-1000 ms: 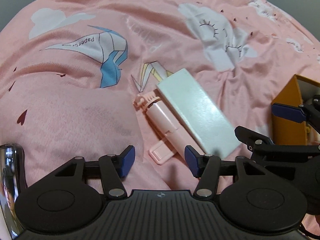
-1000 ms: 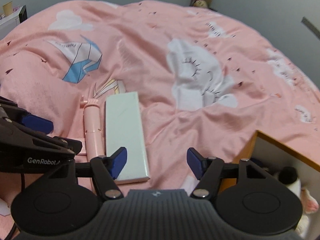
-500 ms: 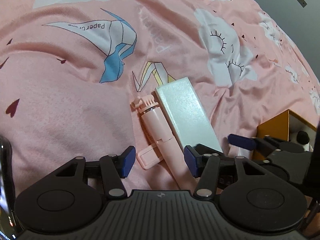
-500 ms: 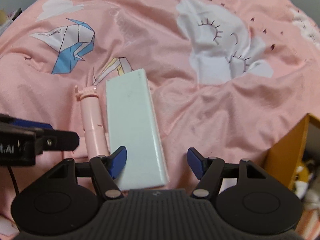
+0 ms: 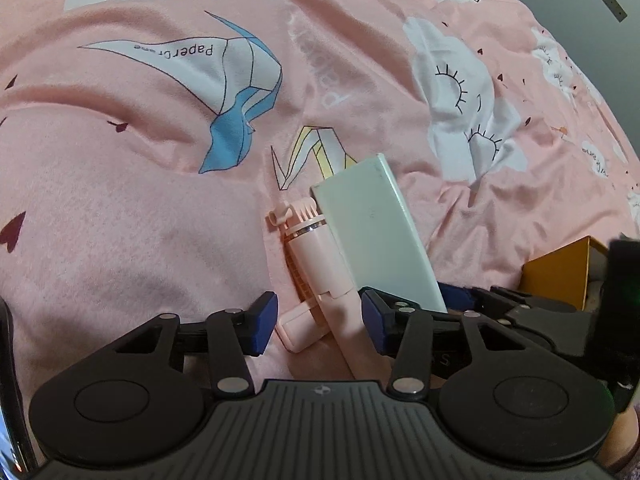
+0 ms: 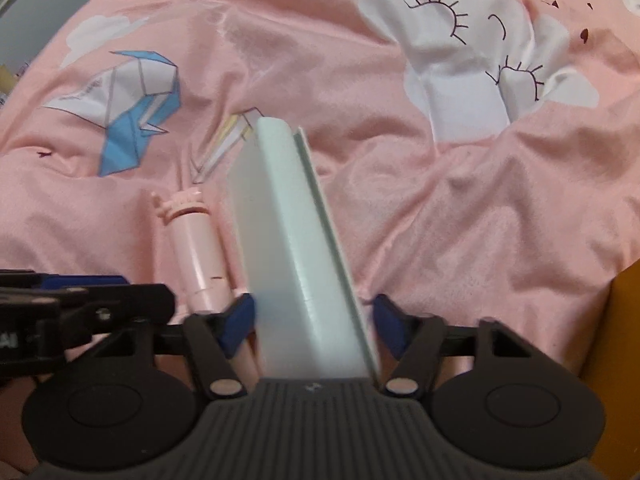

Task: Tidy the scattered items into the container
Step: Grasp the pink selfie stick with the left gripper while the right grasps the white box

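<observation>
The pale green box (image 6: 296, 248) lies on the pink blanket (image 5: 132, 248), tipped up on its long edge, with the pink stick (image 5: 320, 276) touching it on the left. The right gripper (image 6: 310, 320) is about half open and closing, box between its 2 jaws; can't tell if the pads press yet. The left gripper (image 5: 318, 320) is also about half open and closing around the stick's lower end, and its pads look just clear of it. The 2 grippers sit right beside each other. The orange container (image 5: 560, 272) is off to the right, with bare blanket beyond the box.
</observation>
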Demonstrator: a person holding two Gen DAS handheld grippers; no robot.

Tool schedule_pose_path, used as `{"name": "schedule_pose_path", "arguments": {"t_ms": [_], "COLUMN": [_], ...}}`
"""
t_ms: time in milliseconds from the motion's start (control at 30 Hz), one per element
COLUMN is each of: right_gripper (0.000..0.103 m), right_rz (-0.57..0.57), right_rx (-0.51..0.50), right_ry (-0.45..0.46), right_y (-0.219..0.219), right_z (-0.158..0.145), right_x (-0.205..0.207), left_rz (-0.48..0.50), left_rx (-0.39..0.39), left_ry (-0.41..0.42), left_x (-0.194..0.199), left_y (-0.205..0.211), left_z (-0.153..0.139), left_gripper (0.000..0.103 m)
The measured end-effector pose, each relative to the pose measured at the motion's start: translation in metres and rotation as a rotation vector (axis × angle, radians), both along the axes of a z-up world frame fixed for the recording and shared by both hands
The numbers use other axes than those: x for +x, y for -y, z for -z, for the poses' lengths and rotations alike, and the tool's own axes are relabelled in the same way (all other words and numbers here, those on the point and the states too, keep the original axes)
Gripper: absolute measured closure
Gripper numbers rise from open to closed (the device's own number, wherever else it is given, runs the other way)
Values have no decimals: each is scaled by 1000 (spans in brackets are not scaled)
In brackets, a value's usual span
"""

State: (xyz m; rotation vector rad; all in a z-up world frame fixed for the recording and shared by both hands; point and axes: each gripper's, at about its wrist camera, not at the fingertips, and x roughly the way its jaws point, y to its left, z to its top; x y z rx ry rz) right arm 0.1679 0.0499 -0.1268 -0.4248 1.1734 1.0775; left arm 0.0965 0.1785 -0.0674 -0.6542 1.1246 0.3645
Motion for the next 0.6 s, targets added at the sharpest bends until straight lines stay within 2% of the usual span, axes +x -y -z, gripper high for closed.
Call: {"name": "schedule_pose_path", "arguments": {"t_ms": [100, 267, 367, 467, 600], "right_gripper": [60, 63, 64, 64, 64], "right_rz": [-6, -56, -74, -87, -69], "right_rx": [19, -30, -54, -70, -72], "right_ry": [24, 188, 244, 261, 234], "right_y": [10, 24, 32, 38, 44], "right_z": [-14, -30, -33, -32, -29], "right_x": [-1, -12, -15, -15, -12], "left_rz": [4, 23, 22, -14, -42], "left_rx": [-9, -62, -81, -99, -90], "left_ry": [3, 2, -15, -30, -45], "left_x": [1, 7, 10, 14, 23], "left_y": [-1, 3, 5, 2, 0], "left_z": [1, 4, 10, 18, 27], "left_gripper": [49, 49, 49, 50, 53]}}
